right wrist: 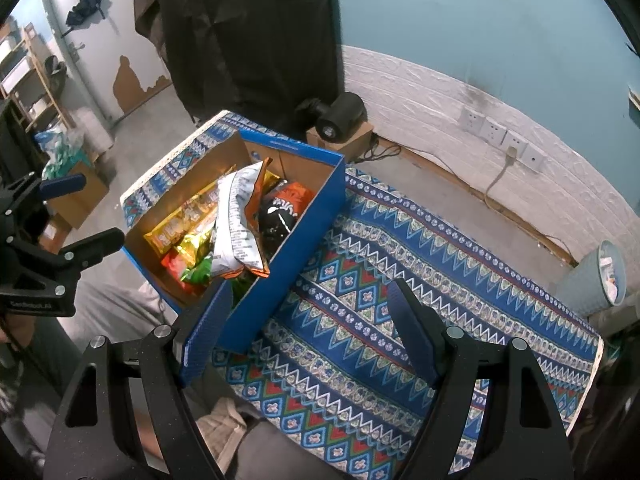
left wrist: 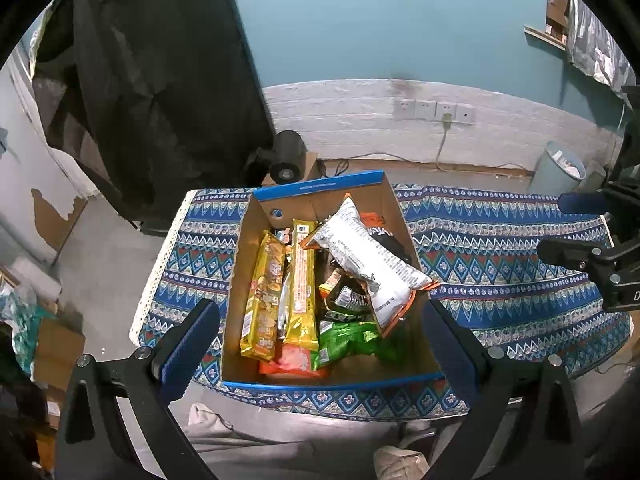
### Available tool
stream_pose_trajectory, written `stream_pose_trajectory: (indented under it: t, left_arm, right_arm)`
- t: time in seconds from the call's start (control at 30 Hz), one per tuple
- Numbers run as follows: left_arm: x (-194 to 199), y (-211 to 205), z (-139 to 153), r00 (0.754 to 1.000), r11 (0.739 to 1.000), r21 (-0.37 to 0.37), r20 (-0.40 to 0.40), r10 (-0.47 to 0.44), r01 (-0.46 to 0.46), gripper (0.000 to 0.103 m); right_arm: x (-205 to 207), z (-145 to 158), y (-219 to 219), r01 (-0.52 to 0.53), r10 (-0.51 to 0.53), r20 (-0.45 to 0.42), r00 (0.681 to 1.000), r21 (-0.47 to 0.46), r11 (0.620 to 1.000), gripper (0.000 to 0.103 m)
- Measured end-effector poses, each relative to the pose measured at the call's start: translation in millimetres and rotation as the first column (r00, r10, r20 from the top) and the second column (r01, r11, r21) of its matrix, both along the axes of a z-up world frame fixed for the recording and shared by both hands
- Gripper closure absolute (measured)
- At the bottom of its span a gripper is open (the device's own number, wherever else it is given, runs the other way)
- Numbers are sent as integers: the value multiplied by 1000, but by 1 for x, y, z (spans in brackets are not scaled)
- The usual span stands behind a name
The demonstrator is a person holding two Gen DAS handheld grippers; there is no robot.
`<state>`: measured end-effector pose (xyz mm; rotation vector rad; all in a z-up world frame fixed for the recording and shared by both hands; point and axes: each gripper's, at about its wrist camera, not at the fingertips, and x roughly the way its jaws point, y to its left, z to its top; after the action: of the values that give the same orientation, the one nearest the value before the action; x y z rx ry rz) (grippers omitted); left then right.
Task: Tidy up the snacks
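The room is looking dim and bluish. A warm light is glowing inside the box. Shiny snack bags are glaring. Picture edges are bending and going black.

You stood by a desk with a blue patterned cloth on it. Behind it the wall was teal on top and white brick below. A row of white sockets sat on the brick, with one plug in. A pale bin stood on the grey floor. A dark curtain hung at the left. A door had peeling paint, and a wooden shelf stood near it.
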<state>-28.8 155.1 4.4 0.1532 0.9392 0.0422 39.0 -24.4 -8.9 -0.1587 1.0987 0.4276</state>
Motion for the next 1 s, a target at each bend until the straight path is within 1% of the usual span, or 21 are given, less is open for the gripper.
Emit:
stream_pose_trajectory:
  t: [0.3, 0.6, 1.0]
  left_arm:
    - [-1, 0, 0, 1000, 1000, 3, 2, 10, -10, 2]
    - [-2, -5, -1, 1000, 999, 47, 11, 12, -12, 2]
    - [-4, -6, 0, 1000, 999, 45, 23, 7, -8, 2]
  right_arm:
    - [0, 0, 1, -1, 1, 0, 1000, -1, 1000, 24]
    - [0, -1, 2, -2, 2, 1, 1000, -4, 1000, 24]
    - [-2, -2, 2, -8, 8, -2, 1000, -7, 1000, 24]
